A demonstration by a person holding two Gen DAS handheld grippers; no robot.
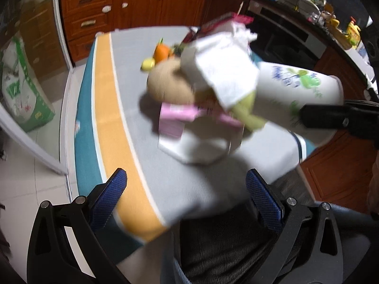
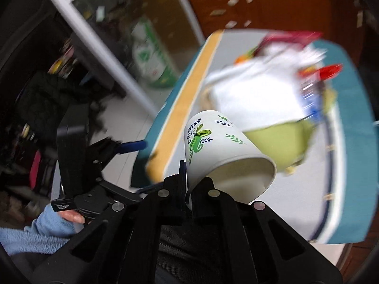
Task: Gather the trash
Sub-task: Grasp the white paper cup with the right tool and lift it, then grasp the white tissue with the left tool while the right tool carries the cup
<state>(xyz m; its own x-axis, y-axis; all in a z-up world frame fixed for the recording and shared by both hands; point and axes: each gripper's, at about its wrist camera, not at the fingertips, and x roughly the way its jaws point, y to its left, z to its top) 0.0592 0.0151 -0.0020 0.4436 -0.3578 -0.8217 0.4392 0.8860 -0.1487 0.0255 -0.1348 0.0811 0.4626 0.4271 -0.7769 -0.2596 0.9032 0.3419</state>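
While clamped by its rim in the right claw [image 2: 188, 184], paper cup [image 2: 220, 151] tipped sideways, mouth toward camera, left claw [image 1: 187, 196] apart.

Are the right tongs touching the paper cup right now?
Touching. The right wrist view shows the right tongs shut on the paper cup, pinching its rim wall between them.

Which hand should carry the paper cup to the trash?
Probably the right. The right gripper already has its jaws shut on the paper cup, lifted above the table. The left gripper hangs open with nothing between its jaws.
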